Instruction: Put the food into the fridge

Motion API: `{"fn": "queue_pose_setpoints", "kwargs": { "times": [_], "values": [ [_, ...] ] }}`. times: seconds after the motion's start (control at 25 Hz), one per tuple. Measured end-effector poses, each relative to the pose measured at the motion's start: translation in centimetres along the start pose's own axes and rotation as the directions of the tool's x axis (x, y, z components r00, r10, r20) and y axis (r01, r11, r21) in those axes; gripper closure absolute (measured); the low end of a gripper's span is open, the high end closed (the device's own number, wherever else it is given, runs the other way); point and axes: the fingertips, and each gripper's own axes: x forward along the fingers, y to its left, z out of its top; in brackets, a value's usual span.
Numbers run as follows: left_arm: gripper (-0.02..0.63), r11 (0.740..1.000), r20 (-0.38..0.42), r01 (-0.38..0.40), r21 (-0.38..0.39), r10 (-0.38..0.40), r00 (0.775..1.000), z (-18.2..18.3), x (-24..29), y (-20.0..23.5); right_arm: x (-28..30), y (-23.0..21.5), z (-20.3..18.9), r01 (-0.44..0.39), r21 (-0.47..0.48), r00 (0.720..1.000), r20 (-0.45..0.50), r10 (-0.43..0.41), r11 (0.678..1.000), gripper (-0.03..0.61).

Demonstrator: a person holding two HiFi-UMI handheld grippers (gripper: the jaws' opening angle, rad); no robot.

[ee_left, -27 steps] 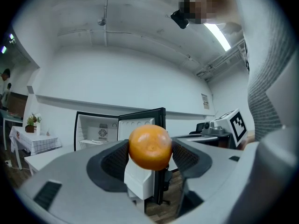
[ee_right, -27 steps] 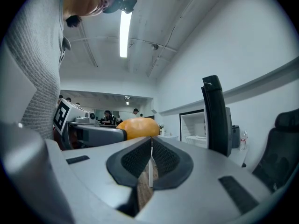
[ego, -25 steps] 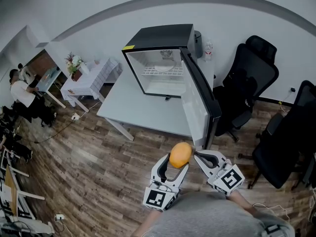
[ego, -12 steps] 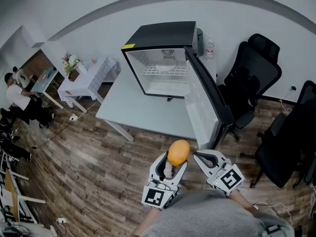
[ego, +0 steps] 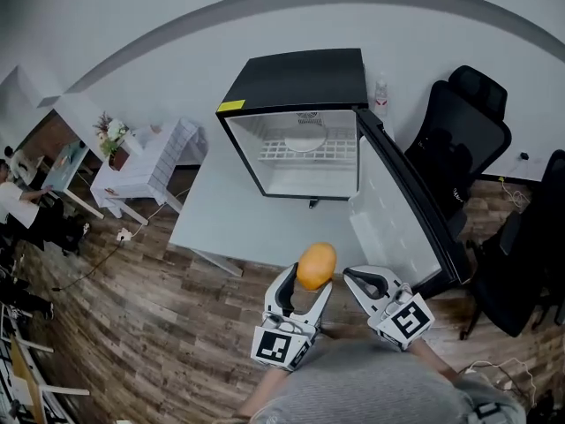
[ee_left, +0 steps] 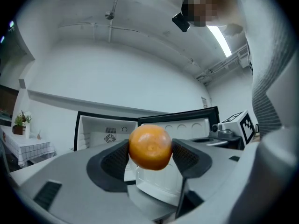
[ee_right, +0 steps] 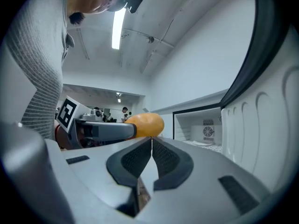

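Observation:
My left gripper (ego: 304,283) (ee_left: 150,157) is shut on an orange (ego: 316,266) (ee_left: 150,147), held in the air before the table's near edge. My right gripper (ego: 356,280) (ee_right: 152,157) hangs just right of it, shut with nothing between its jaws; the orange (ee_right: 145,124) shows to its left. The small black fridge (ego: 296,79) (ee_left: 107,129) stands on the white table (ego: 238,203) with its door (ego: 408,208) (ee_right: 266,120) swung open to the right. Inside, a white plate (ego: 305,142) lies on the wire shelf.
Black office chairs (ego: 459,140) stand to the right of the table, close behind the open door. A small white table with flowers (ego: 132,162) is at the left. A person (ego: 18,203) sits at a desk at the far left. Wooden floor (ego: 150,325) lies below.
The view has closed in on the table and fridge. The orange in my left gripper has risen slightly toward the table's edge, and the right gripper has kept beside it.

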Motion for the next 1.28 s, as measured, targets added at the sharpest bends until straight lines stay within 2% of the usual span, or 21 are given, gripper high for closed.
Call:
{"fn": "queue_pose_setpoints", "kwargs": {
  "times": [0.44,0.68,1.04,1.28],
  "values": [
    [0.311,0.996,-0.008,0.08,-0.028,-0.08,0.997,0.5,5.0,10.7,10.7,-5.6,0.1,0.133,0.004,0.991,-0.007,-0.133,0.991,0.566],
    [0.311,0.991,-0.002,0.129,-0.03,-0.129,0.992,0.3,7.2,15.2,15.1,-7.1,-0.3,0.17,-0.007,0.985,-0.021,-0.17,0.985,0.566],
    [0.311,0.974,-0.001,0.227,0.004,-0.227,0.974,0.1,10.1,19.3,19.2,-10.7,-0.7,0.29,-0.007,0.957,-0.007,-0.29,0.957,0.566],
    [0.311,0.966,0.014,0.26,0.009,-0.26,0.965,0.4,11.5,21.0,20.8,-11.7,-0.7,0.319,-0.023,0.948,-0.005,-0.319,0.947,0.566]
  ]
}}
